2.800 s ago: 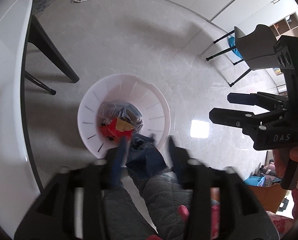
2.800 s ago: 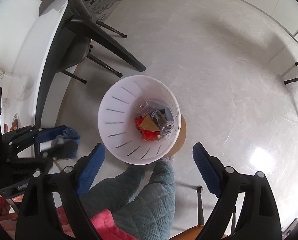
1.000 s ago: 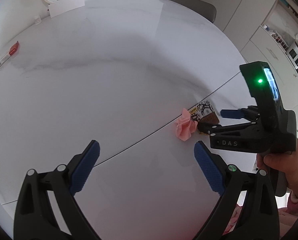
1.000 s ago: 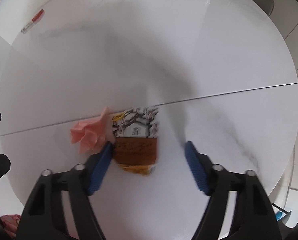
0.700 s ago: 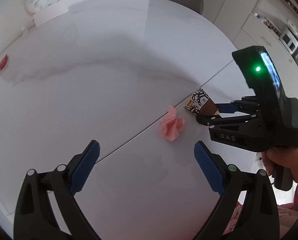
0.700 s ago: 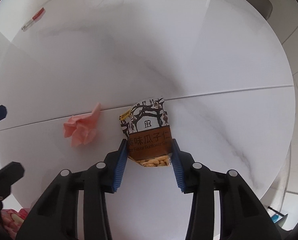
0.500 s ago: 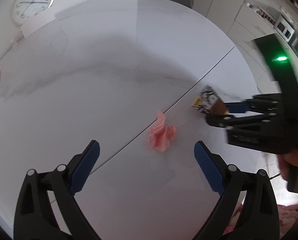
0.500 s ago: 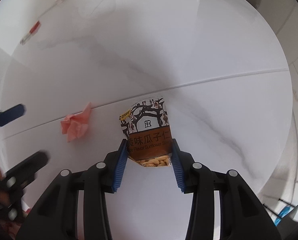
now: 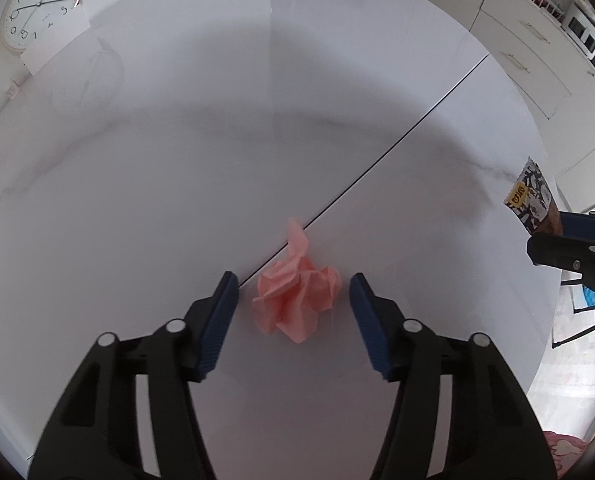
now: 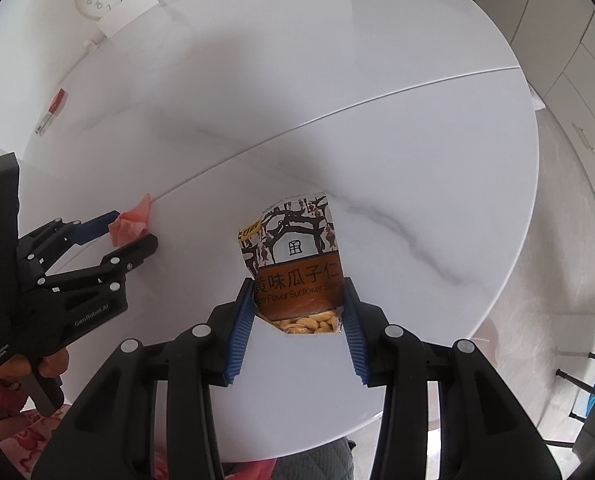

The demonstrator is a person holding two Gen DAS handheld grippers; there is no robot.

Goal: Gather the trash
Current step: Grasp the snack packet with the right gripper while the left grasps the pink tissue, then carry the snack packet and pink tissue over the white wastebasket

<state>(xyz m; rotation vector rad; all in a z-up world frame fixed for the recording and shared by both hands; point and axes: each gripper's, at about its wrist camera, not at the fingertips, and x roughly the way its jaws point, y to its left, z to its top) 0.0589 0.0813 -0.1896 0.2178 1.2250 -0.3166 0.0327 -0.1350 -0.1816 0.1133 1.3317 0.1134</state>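
Observation:
A crumpled pink tissue (image 9: 297, 300) lies on the white marble table (image 9: 177, 200) beside its seam. My left gripper (image 9: 293, 312) is open, its blue pads on either side of the tissue, not touching it. The tissue (image 10: 131, 226) and left gripper (image 10: 131, 230) also show in the right wrist view. My right gripper (image 10: 297, 312) is shut on a sunflower seed packet (image 10: 295, 268), brown with black-and-white print, held above the table. The packet (image 9: 533, 200) and the right gripper (image 9: 553, 236) show at the left wrist view's right edge.
A small red-and-white item (image 10: 51, 114) lies at the table's far left. A round wall clock (image 9: 37, 4) leans behind the table. White cabinets (image 9: 537, 48) stand to the right. The table's near edge (image 10: 417, 400) is just below the right gripper.
My left gripper has come down around the pink tissue and narrowed its opening. My right gripper, shut on the seed packet, has lifted and drawn back toward the table's right edge.

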